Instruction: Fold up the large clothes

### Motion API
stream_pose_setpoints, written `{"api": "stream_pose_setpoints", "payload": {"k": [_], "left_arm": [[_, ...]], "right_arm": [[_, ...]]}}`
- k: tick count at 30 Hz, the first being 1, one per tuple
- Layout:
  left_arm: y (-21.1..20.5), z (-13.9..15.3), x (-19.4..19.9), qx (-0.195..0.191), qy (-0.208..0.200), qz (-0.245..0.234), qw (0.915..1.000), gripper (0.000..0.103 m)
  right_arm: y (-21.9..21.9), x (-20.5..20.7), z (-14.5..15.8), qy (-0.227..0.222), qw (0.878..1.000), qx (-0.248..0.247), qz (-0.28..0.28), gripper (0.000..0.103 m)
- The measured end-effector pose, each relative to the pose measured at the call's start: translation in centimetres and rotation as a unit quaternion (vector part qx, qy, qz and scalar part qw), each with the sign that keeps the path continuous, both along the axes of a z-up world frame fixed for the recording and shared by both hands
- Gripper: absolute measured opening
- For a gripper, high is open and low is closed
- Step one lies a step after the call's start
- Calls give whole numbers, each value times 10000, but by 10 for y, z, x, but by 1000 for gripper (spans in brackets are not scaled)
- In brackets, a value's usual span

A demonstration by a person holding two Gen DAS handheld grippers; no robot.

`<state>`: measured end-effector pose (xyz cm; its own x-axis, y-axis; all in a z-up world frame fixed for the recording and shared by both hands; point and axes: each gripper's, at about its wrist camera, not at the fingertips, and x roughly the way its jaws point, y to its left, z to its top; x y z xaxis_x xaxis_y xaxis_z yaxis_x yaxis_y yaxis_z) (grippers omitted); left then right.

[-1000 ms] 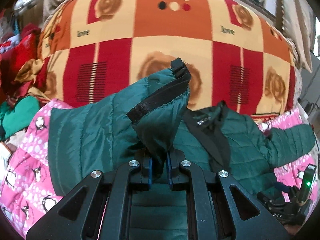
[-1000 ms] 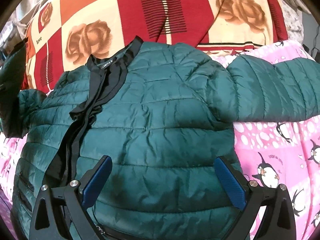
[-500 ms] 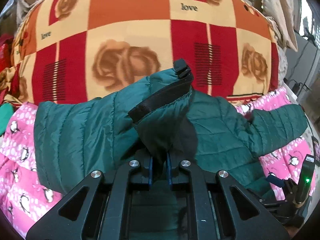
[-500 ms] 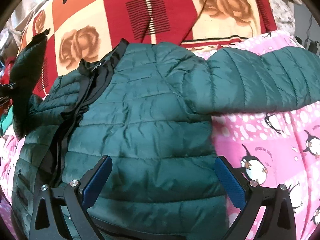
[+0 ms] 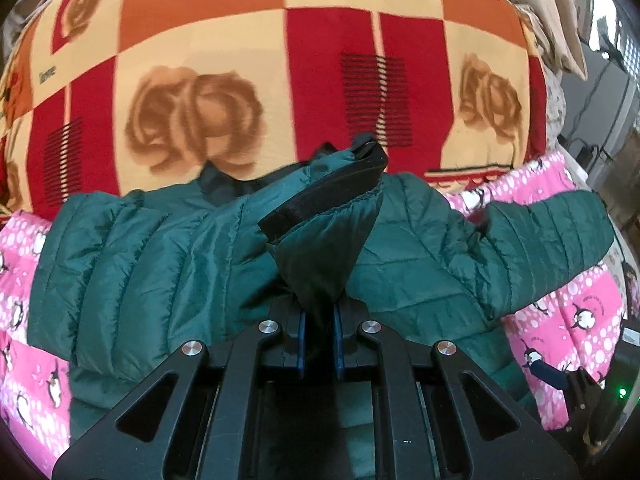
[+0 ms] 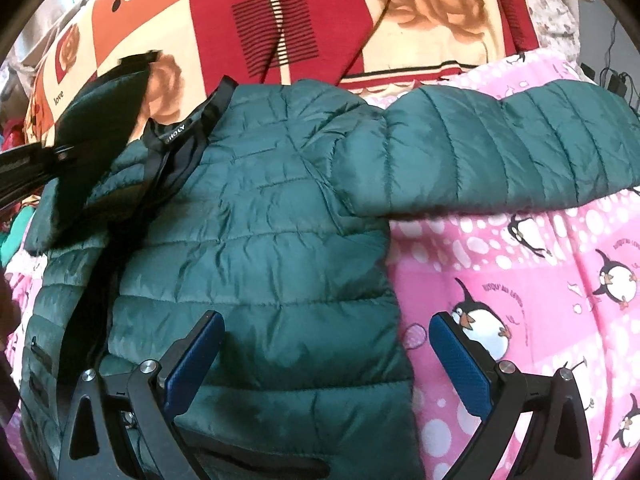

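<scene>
A dark green quilted jacket [image 6: 260, 220] lies front up on the bed, its black-lined collar [image 6: 188, 132] toward the far side. My left gripper [image 5: 318, 336] is shut on one sleeve's cuff [image 5: 324, 200], which has a black band. It holds the cuff lifted above the jacket's chest. From the right wrist view that raised cuff [image 6: 104, 112] hangs at the left. The other sleeve [image 6: 500, 152] lies spread out to the right. My right gripper [image 6: 326, 320] stands open low over the jacket's right side edge, with nothing pinched between its blue pads [image 6: 460, 360].
A pink penguin-print sheet [image 6: 520, 280] covers the bed under the jacket. A red, orange and cream rose blanket [image 5: 280, 60] rises behind it. Loose clothes [image 6: 12, 236] lie at the far left, and cables [image 6: 616, 76] at the far right.
My left gripper has carried the held cuff rightward across the jacket, over the collar and chest. The right gripper has drifted slightly toward the jacket's right edge and stays open.
</scene>
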<state>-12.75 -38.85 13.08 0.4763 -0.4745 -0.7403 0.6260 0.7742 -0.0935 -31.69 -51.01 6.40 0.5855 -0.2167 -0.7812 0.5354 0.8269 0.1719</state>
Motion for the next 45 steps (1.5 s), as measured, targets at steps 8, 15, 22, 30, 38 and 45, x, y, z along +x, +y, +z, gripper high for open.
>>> {"api": "stream_pose_setpoints", "payload": {"k": [8,15,22,30,38,45], "left_arm": [[-50,-31,-16,271,154,-327,9990,9],[-75,-56,-20,457,314,-436,9975,9],[-78,-74,-13,300,727,-496,9957,23],[-53,-42,-17,-221,905,-843,9921,60],[21,-2,-4,6,264,-360,9990,63],[94,-1,21,357,-142,245,9990,63]], "right_arm": [[-10,-18,-9,30,9997,220,-65,102],[-20,-26,-18,-12,9988,470,-163,102],[-18,-25,-17,44,9990,419,-162,102],[-13,-25,-14,169,9989,358,-233,102],[-6,-24,-1,146,9992,287,-232,102],[2,-1,24,-178,9993,310,-47,102]]}}
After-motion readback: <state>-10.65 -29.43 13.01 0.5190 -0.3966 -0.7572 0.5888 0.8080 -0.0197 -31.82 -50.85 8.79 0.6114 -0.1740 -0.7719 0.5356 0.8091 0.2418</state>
